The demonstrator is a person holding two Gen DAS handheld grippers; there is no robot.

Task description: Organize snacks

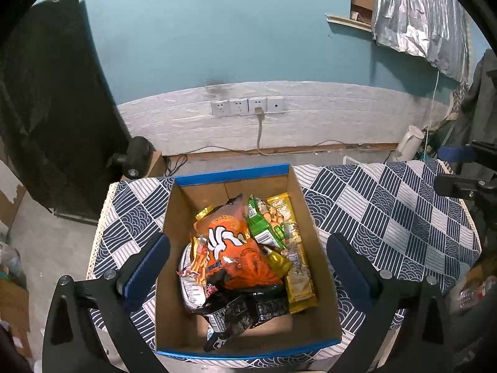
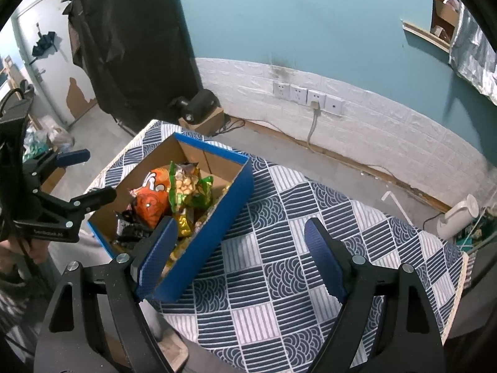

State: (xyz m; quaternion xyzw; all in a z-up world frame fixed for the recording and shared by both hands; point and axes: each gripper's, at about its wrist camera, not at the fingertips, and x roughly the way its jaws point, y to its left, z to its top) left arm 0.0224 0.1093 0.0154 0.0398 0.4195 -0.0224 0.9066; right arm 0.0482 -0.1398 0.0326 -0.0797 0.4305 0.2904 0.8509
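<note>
tabletop (image 2: 310, 248): patterned blue-and-white cloth, bare apart from the box; no loose snacks on it in either view.
box (image 1: 236, 172): open cardboard box, blue outside, sits toward the tabletop's left edge, reaching from near edge to far edge.
snacks: all piled inside the box, none outside it.
progress: judged close to done or done, since everything visible is already boxed; packets lie jumbled, so tidying may be left.
orange bag (image 1: 236, 248): top of the pile, white cartoon lettering, not readable.
green bag (image 1: 264, 227): nut packet beside the orange bag, print too small.
yellow packet (image 1: 295, 248): along the box's right wall, characters unreadable.
black packet (image 1: 245, 307): near end of the box, label illegible.
left hand-held gripper (image 1: 248, 267): jaws wide, over the box, holding nothing.
right hand-held gripper (image 2: 240, 258): jaws wide, empty, over the bare cloth beside the box.
</note>
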